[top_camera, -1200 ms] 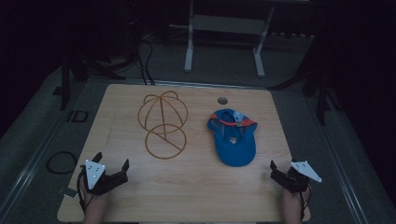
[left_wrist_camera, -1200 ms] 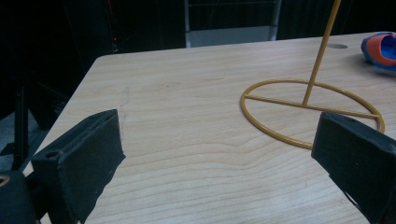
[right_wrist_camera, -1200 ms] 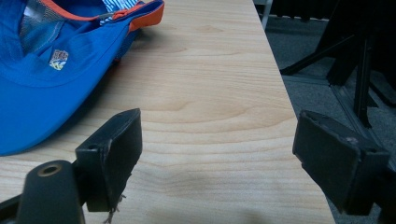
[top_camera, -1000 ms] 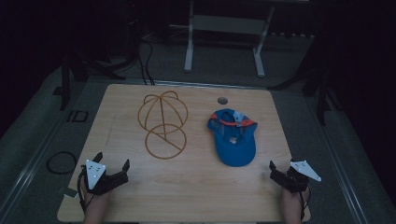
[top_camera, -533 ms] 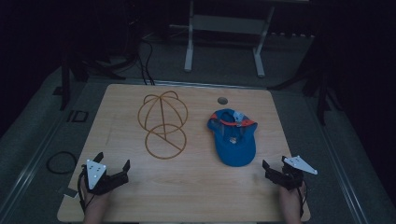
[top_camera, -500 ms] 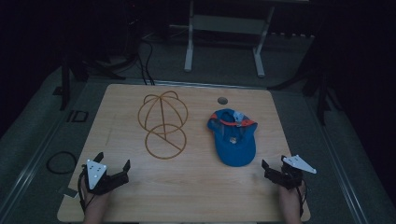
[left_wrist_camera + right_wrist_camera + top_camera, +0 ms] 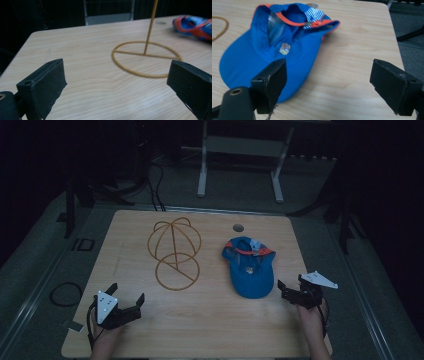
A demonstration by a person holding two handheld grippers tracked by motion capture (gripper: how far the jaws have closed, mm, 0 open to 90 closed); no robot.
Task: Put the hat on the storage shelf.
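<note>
- Your left gripper [image 7: 125,299] sits near the table's [image 7: 210,330] near-left corner, jaws spread wide and holding nothing — in the left gripper view they frame bare wood, with the stand's ring lying ahead of them.
- Your right gripper [image 7: 290,288] is close to the near-right corner, by the right edge, jaws likewise spread and empty. In the right gripper view its left jaw sits in front of the cap's brim; whether it touches, you cannot tell from here.
- The blue cap [image 7: 249,266] lies upside down on the right half of the surface, brim toward you, orange trim and the striped back strap toward the far edge. It is just beside your right gripper's tips, apart from the stand.
- The wire cap stand [image 7: 174,251] stands left of centre — flat ring base on the wood, domed frame rising behind it.
- A small round hole [image 7: 238,227] sits near the far edge, just beyond the cap.
</note>
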